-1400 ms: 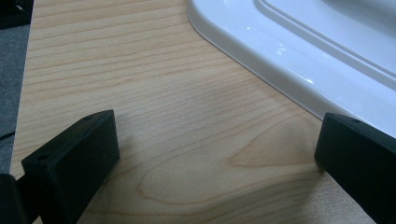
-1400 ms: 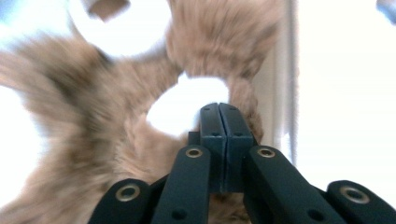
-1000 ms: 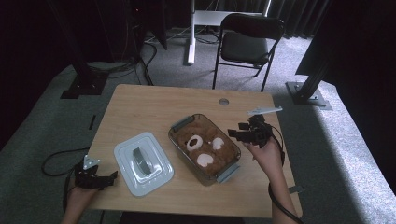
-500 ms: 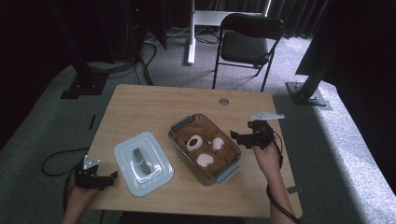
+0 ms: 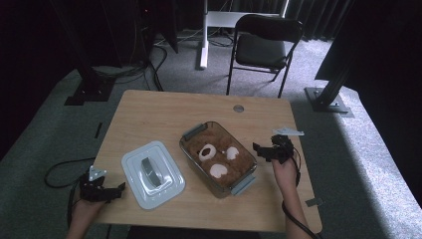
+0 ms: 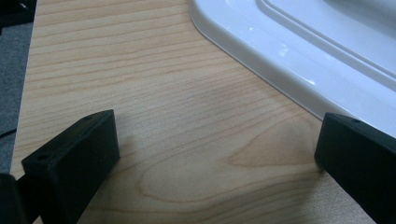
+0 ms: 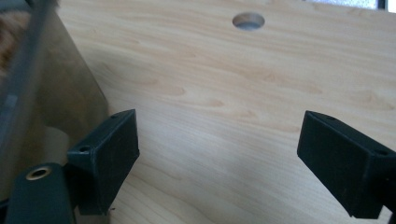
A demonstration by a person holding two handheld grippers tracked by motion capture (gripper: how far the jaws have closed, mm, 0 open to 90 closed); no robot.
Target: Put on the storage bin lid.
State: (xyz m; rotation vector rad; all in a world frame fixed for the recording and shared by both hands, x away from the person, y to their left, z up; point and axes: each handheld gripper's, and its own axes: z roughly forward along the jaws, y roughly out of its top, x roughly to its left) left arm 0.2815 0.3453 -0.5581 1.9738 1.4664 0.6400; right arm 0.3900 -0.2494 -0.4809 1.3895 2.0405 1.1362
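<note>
two claws sit released on the worktop (image 5: 164, 112): right claw (image 5: 261, 149) beside the glass dish (image 5: 219, 158), left claw (image 5: 117, 190) near its lid (image 5: 153, 174); a careless nudge could slide the dish.
</note>
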